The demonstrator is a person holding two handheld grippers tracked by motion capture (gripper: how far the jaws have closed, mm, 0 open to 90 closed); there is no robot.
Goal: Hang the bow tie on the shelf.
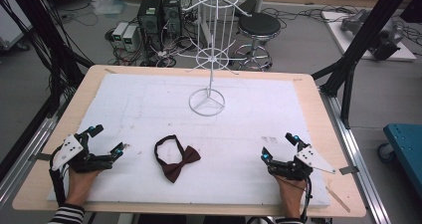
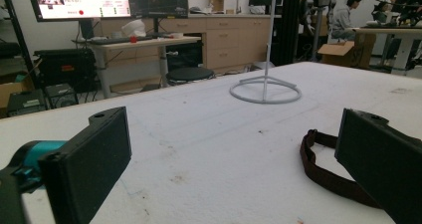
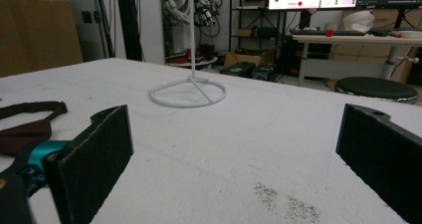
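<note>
White foam board (image 1: 149, 99) covers the table from above; my left gripper (image 1: 105, 140) and right gripper (image 1: 280, 145) rest wide apart, empty, with the maroon bow tie (image 1: 177, 158) between them, below the wire display stand (image 1: 209, 59).

Left gripper view: the strap (image 2: 323, 167) lies beside my right jaw.

Right gripper view: bow tie (image 3: 25, 127) far left. Nothing started; next, I judge, a pinch on the tie.

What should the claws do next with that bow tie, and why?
Probably the left claw should slide toward the bow tie and close on its strap. Both claws are open and hold nothing; the bow tie lies flat on the white mat between them, nearer the left one. The white wire rack behind looks like the place to hang it.
</note>
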